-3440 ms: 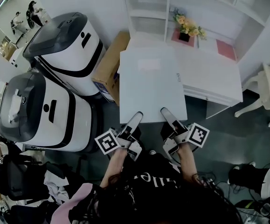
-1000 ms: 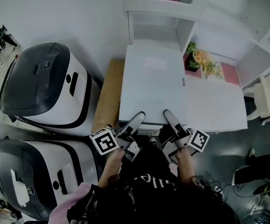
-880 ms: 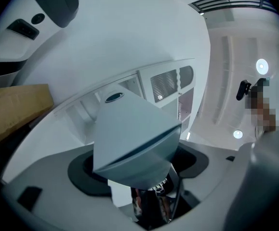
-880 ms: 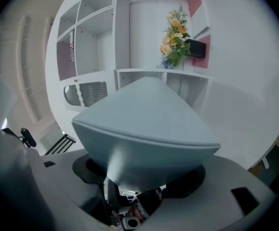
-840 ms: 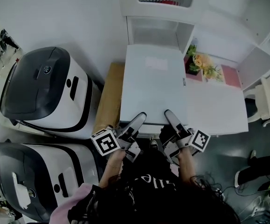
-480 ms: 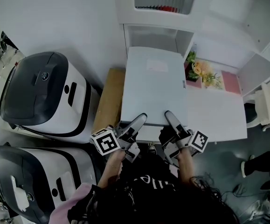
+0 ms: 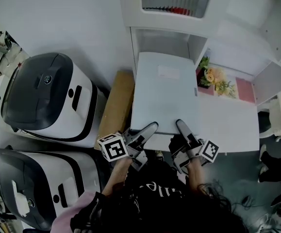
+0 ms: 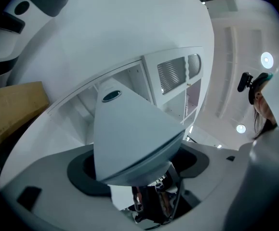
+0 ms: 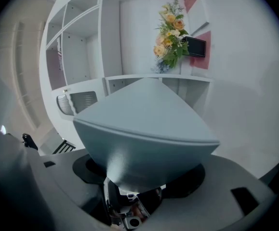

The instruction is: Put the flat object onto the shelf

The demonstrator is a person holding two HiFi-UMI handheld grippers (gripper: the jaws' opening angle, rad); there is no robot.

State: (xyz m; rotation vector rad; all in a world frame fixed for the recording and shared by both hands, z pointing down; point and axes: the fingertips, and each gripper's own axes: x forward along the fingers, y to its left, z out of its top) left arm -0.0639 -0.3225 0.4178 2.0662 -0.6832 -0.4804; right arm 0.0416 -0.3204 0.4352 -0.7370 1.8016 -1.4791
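Observation:
The flat object is a wide white box [image 7: 164, 93], held level in front of me. Its far edge sits at the mouth of the lower open compartment of the white shelf [image 7: 133, 38]. My left gripper [image 7: 150, 128] is shut on the box's near left edge, and my right gripper [image 7: 181, 126] is shut on its near right edge. In the left gripper view the box [image 8: 129, 138] fills the middle between the jaws, with the shelf [image 8: 129, 81] behind it. In the right gripper view the box [image 9: 144, 124] is likewise between the jaws, pointing at the shelf [image 9: 144, 83].
Two large white and dark grey machines [image 7: 48, 96] [image 7: 38, 178] stand at the left. A brown cardboard box [image 7: 118, 103] lies between them and the flat box. A flower bunch [image 7: 218, 79] and pink panels [image 7: 247, 89] sit on the white counter [image 7: 227, 125] at the right.
Both grippers and the box have moved forward together toward the shelf compartment. Neither grip has changed.

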